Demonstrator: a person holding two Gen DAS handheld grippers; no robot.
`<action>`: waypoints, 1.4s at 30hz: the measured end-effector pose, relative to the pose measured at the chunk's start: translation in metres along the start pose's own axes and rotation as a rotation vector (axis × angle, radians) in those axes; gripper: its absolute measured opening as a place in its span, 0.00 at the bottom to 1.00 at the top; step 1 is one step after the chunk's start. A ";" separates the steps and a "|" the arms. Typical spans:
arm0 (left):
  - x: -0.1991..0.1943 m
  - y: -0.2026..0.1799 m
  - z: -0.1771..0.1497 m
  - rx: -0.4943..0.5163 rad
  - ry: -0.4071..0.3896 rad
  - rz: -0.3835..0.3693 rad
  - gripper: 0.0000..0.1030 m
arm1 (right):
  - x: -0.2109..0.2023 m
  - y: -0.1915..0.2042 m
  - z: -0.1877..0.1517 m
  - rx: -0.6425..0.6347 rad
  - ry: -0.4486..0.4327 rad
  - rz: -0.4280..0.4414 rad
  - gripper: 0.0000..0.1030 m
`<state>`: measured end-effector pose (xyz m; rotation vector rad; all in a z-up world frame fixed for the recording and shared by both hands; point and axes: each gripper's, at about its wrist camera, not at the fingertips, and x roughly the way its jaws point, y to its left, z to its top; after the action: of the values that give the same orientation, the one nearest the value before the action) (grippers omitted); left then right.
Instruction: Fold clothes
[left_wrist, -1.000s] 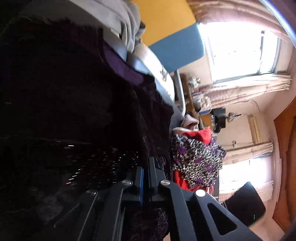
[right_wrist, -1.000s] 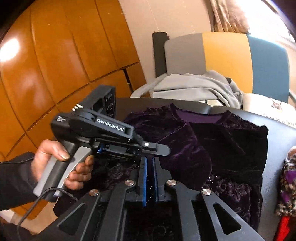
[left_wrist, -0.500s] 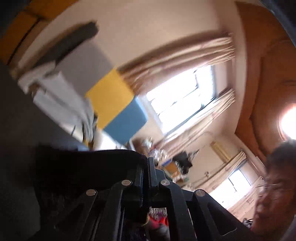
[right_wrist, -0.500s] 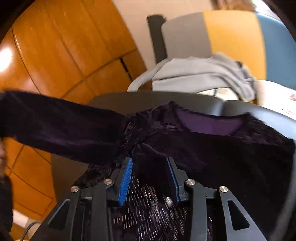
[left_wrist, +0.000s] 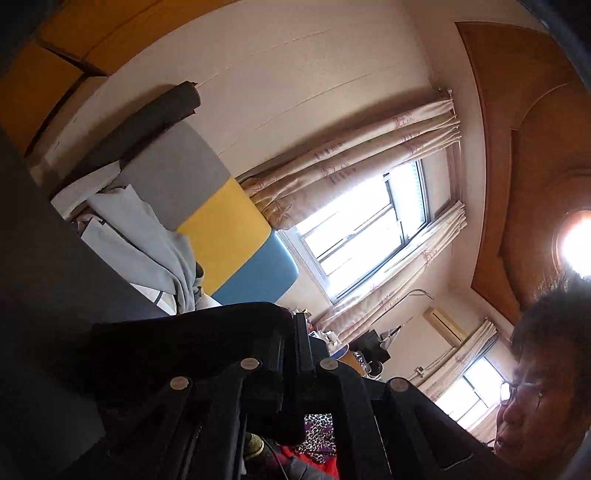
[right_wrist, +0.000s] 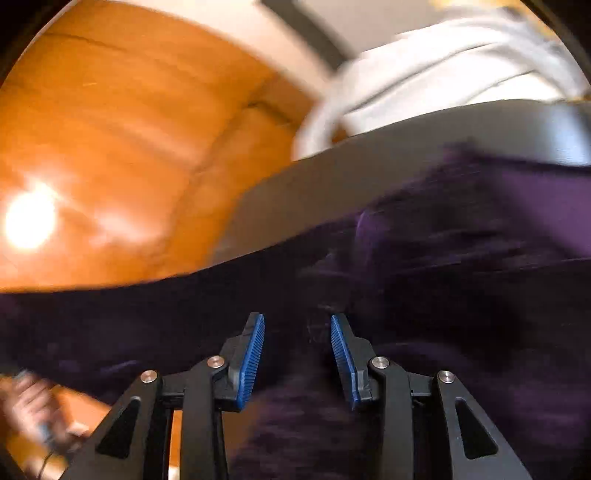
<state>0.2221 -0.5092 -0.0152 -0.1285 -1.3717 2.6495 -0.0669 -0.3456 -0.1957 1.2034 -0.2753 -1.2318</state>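
Note:
A dark purple velvet garment (right_wrist: 443, 277) lies on the dark grey table (right_wrist: 332, 177). One sleeve (right_wrist: 110, 321) is pulled out taut to the left, toward a person's hand (right_wrist: 29, 406) at the lower left edge. My right gripper (right_wrist: 297, 332) hovers close over the garment's body, its blue pads (right_wrist: 255, 354) apart and pressing on nothing. In the left wrist view my left gripper (left_wrist: 300, 332) is raised and level, shut on the dark sleeve (left_wrist: 184, 343), which drapes off to the left of the fingers.
A grey garment (left_wrist: 147, 236) lies crumpled behind the table against a grey, yellow and blue backrest (left_wrist: 225, 221). Leopard-print cloth (left_wrist: 317, 428) and red cloth show below the left gripper. An orange wooden wall (right_wrist: 110, 129) stands to the left. A person's head is at the right.
My left gripper rose and swung away with the sleeve, stretching it out sideways. My right gripper opened, let go of the cloth and dropped closer to the garment.

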 end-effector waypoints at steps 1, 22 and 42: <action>0.001 -0.002 0.003 0.002 0.000 -0.005 0.01 | -0.001 -0.002 -0.001 0.033 -0.016 0.045 0.39; 0.309 0.008 -0.097 -0.027 0.543 0.046 0.01 | -0.223 -0.035 -0.107 0.042 -0.231 -0.440 0.61; 0.346 0.076 -0.123 -0.035 0.637 0.245 0.56 | -0.232 -0.032 -0.103 -0.033 -0.284 -0.547 0.68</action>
<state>-0.1079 -0.3923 -0.1495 -1.0967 -1.2270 2.4154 -0.1002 -0.0934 -0.1673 1.1081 -0.1329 -1.8821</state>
